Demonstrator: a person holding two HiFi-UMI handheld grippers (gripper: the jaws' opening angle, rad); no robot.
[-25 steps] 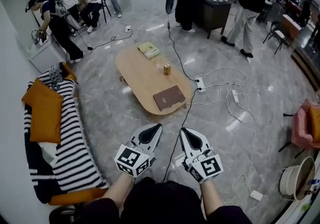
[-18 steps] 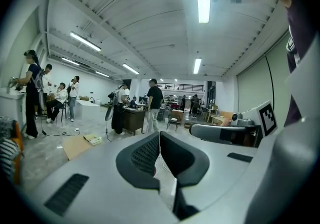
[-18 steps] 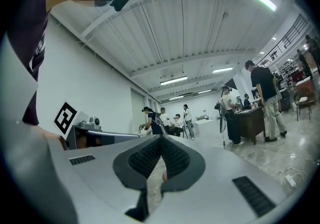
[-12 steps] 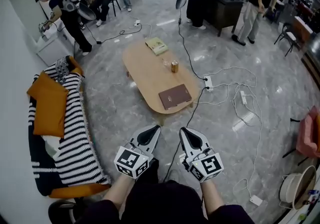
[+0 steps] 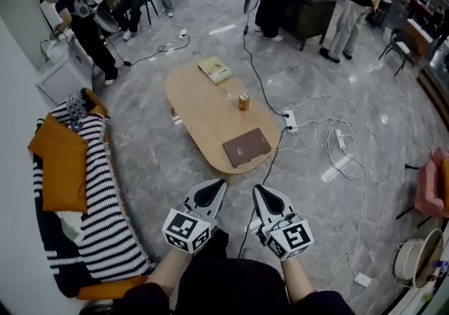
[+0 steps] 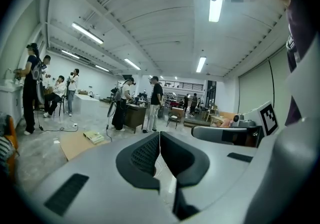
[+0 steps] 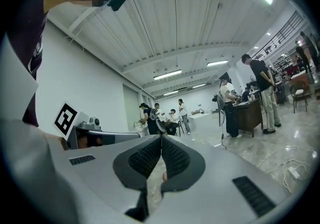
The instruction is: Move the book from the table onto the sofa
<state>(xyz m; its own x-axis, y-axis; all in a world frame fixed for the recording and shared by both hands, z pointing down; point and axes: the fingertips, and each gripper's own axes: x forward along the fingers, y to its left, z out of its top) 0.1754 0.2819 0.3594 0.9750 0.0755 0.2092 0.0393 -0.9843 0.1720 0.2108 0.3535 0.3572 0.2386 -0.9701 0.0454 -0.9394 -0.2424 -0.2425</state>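
1. Left gripper [image 5: 218,184]: jaws closed pad to pad with nothing between them. It is held low in front of the person, tips toward the table.
2. Right gripper [image 5: 257,189]: jaws likewise pressed together and empty. It sits just beside the left gripper without touching it.
3. Book [image 5: 247,147]: brown and closed, lying flat on the near end of the table. It is ahead of both grippers, a little to the right gripper's side, and neither touches it.
4. Table [image 5: 200,106]: oval, wooden, stretching away ahead of the grippers.
5. Can [image 5: 243,102]: upright on the table, beyond the book.
6. Yellow book [image 5: 215,69]: flat at the table's far end.
7. Sofa [image 5: 98,201]: black-and-white striped, to the left of the left gripper and well apart from the book.
8. Cushion [image 5: 62,166]: orange, lying on the sofa.
9. Power strip [image 5: 289,119]: on the floor ahead of the right gripper, beside the table, with cables trailing from it.
10. People [image 5: 84,22]: standing and seated far beyond the table.
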